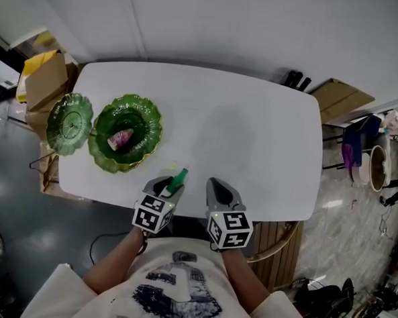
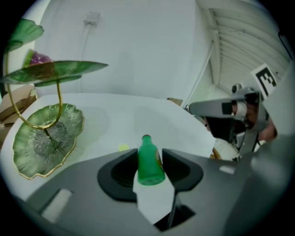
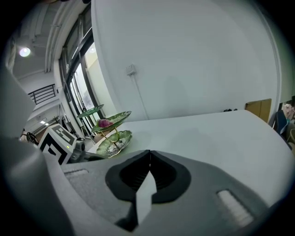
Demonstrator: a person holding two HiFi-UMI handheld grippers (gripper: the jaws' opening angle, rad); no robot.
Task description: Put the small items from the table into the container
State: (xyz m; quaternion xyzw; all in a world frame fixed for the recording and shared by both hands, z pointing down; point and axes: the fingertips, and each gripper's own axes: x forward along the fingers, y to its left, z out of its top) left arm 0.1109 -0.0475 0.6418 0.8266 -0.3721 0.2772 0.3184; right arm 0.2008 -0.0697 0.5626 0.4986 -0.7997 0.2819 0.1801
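Observation:
My left gripper [image 1: 174, 184] is shut on a small green bottle [image 1: 178, 180] just above the white table's near edge; in the left gripper view the bottle [image 2: 150, 161] stands pinched between the jaws, neck pointing away. A green leaf-shaped tiered dish stand [image 1: 148, 118] sits at the table's left, with a pink item [image 1: 121, 139] on one tier. The stand's lower dish [image 2: 44, 138] lies left of the bottle. A tiny yellow piece [image 1: 174, 165] lies on the table just beyond the left gripper. My right gripper [image 1: 217, 188] is shut and empty [image 3: 149, 154], beside the left one.
Cardboard boxes [image 1: 46, 78] stand off the table's left end and a brown board [image 1: 340, 98] leans off its far right corner. A wooden chair back [image 1: 282, 242] curves under the near right edge. The right gripper view shows the stand [image 3: 113, 133] far left.

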